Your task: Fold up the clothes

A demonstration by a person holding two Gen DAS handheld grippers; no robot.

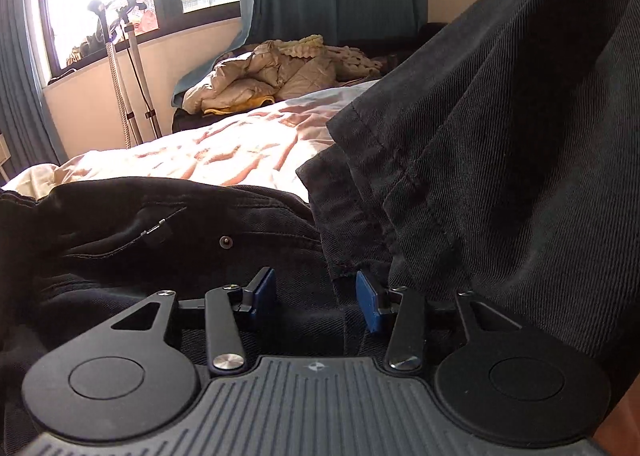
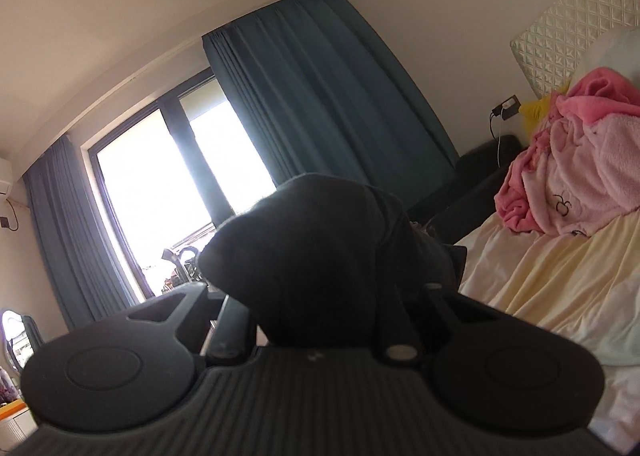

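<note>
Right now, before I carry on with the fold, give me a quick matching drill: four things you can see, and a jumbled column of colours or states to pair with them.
Things:
1. left tool
2. right tool
3. curtains
4. fleece pile near the headboard

States or colours:
A. pink
B. open, blue pads apart above the dark trousers
C. blue-teal, drawn aside from the window
D. closed on a bunched dark fold held up

Pairs: 1-B, 2-D, 3-C, 4-A
</note>
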